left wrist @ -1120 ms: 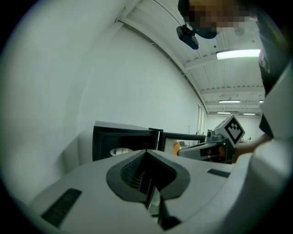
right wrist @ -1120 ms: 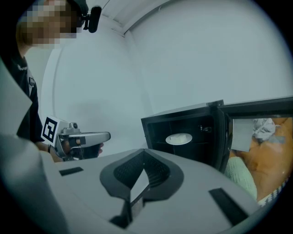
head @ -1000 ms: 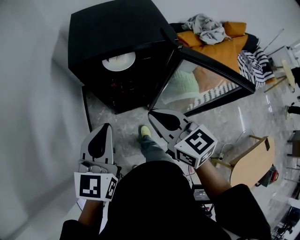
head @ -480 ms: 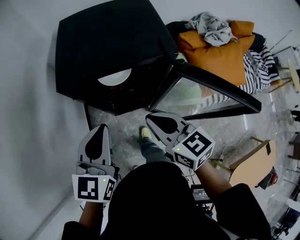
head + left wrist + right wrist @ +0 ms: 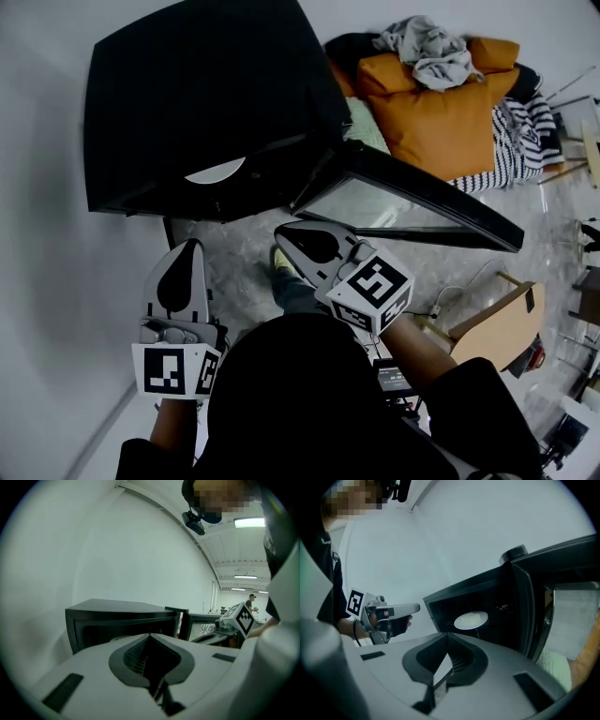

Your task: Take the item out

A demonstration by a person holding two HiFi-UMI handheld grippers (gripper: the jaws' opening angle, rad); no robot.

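A white plate (image 5: pixel 217 172) lies inside a black cabinet (image 5: pixel 197 94) whose glass door (image 5: pixel 403 202) stands open to the right. In the right gripper view the plate (image 5: pixel 471 619) shows on the floor of the dark chamber, beyond the jaws. My left gripper (image 5: pixel 191 246) is shut and empty, held in front of the cabinet's left part, well short of it. My right gripper (image 5: pixel 283 229) is shut too, with nothing between its jaws, and points at the opening from just outside. In the left gripper view the cabinet (image 5: pixel 122 616) stands ahead.
A white wall (image 5: pixel 47 281) runs along the left. An orange cushion (image 5: pixel 441 103) with crumpled clothes and a striped cloth (image 5: pixel 520 131) lie behind the door. A wooden stool (image 5: pixel 497 323) stands at the right. My shoe (image 5: pixel 279 265) rests on the marble floor.
The view has shifted: the cabinet and door sit further left and lower in the picture, and less of the plate shows. Both grippers have drifted slightly left and stayed shut.
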